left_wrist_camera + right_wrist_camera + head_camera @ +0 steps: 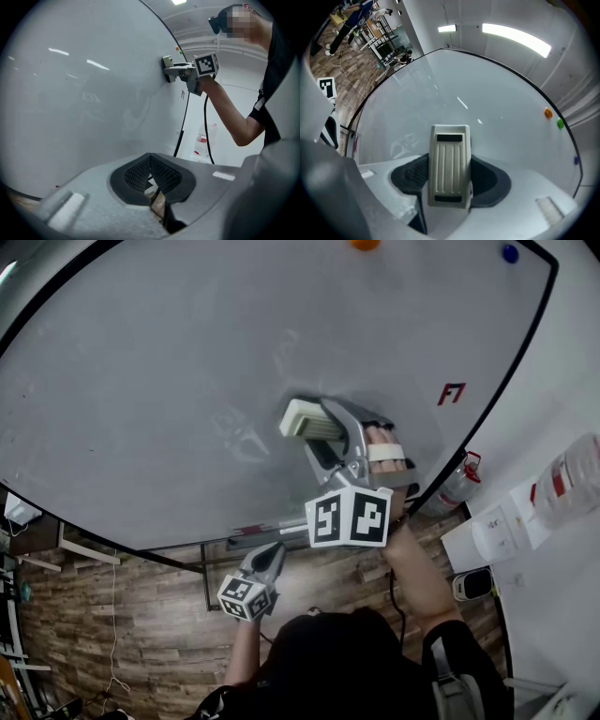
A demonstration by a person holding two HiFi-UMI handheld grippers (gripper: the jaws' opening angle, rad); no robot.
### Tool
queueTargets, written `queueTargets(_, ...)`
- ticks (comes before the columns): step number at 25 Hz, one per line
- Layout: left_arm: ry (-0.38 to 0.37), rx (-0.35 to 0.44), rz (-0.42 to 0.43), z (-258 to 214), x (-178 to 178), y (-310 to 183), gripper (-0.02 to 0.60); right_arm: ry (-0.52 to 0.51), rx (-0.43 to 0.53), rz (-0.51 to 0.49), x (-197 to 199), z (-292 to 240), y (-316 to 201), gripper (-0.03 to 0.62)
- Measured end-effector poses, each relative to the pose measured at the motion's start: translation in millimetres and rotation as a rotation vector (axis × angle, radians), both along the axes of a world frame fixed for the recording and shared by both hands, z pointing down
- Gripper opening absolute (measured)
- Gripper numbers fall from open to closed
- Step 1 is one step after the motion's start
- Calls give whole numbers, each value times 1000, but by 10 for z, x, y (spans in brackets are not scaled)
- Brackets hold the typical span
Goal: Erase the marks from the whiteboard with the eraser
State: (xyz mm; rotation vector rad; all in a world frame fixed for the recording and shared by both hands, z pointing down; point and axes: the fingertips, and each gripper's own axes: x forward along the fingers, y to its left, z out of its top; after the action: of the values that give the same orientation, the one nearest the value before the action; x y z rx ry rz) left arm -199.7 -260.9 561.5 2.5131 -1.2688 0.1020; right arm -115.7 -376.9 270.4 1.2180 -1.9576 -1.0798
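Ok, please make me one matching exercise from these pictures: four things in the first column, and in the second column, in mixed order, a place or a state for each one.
Things
1. eraser
2. left gripper
3. red marks
4. orange magnet

Places and states
A. at the very top of the head view
B. shut, with nothing between the jaws
C. held between the jaws of the right gripper
D. written on the whiteboard, to the right of the eraser in the head view

Right pairs: 1-C, 2-B, 3-D, 4-A
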Motion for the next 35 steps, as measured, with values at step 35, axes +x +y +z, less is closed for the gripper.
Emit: queueTargets(35, 13, 8, 22, -66, 222, 140, 9, -251, 8, 168, 1344, -545, -248, 253)
